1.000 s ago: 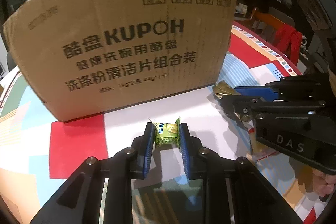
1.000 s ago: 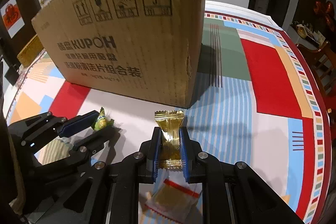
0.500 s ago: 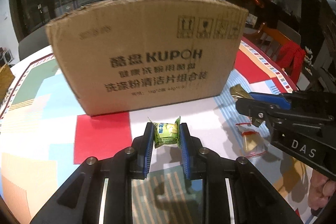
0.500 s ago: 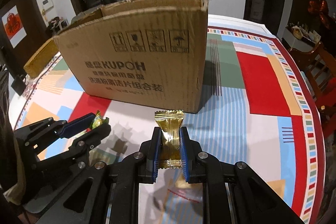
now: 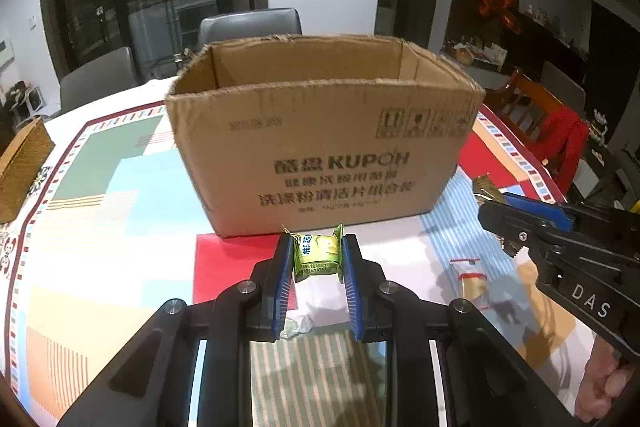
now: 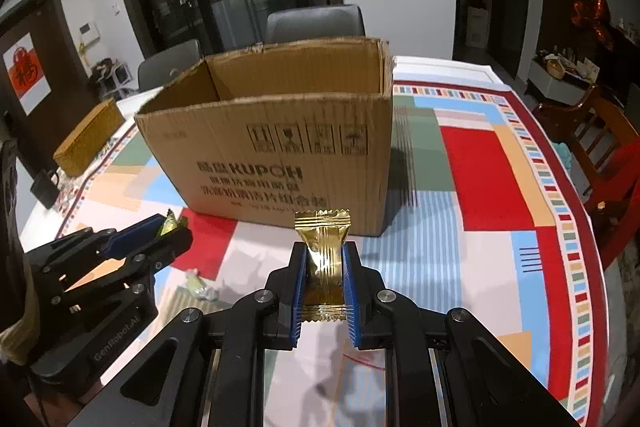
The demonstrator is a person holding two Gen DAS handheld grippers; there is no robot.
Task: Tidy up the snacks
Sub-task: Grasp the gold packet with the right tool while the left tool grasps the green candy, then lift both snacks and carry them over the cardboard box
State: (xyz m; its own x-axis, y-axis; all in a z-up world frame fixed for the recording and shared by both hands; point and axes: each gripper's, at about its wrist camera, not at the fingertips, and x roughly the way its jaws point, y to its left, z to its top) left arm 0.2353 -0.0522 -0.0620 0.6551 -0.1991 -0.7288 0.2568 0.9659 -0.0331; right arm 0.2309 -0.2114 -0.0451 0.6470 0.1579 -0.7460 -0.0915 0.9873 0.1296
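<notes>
Both grippers risen, snacks clamped, box (image 5: 320,155) ahead

A table (image 5: 120,195) under a bright patchwork cloth carries an open cardboard box (image 5: 320,155) at frame centre, a woven box (image 5: 20,167) far left, and a small clear packet (image 5: 470,277) lower right.

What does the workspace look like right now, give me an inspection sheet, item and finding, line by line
Surface: table under a colourful patterned cloth.
Job's things: open cardboard box, inside hidden; green snack and gold snack held; clear red-edged packet and a pale wrapper on the cloth.
Clutter: woven box at the far left edge.
Grippers: left gripper shut on green snack; right gripper shut on gold snack.
Cables: nothing seen.
Surroundings: grey chairs, glass doors, wooden chair.
</notes>
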